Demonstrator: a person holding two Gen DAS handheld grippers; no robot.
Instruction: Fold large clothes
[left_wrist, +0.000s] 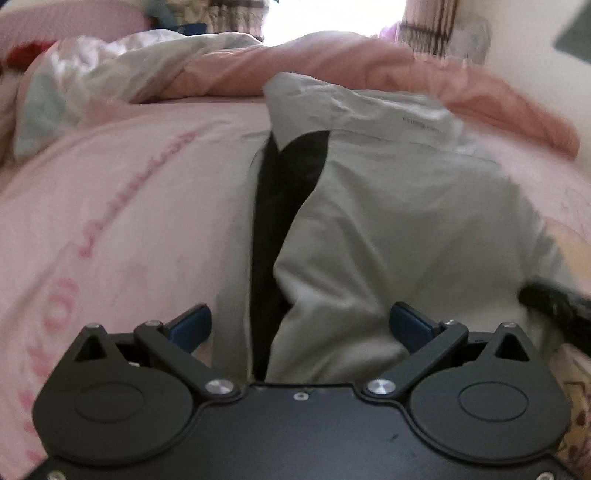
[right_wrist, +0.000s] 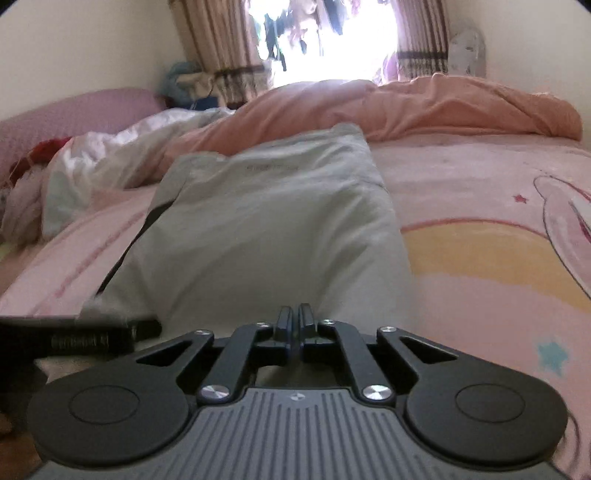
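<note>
A pale grey garment (left_wrist: 388, 229) with a black lining (left_wrist: 280, 206) is laid lengthwise on a pink bedsheet (left_wrist: 122, 206), stretching away toward a rumpled peach duvet (right_wrist: 461, 107) at the far side. The left gripper (left_wrist: 301, 325) is held wide open just above the garment's near end. The right gripper (right_wrist: 294, 325) is seen closed at the garment's near edge; whether fabric is pinched cannot be told.

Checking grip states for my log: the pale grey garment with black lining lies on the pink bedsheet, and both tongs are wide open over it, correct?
Not quite. Only the left tongs are wide open over the pale grey garment with black lining on the pink bedsheet. The right wrist view shows the right tongs shut.
</note>
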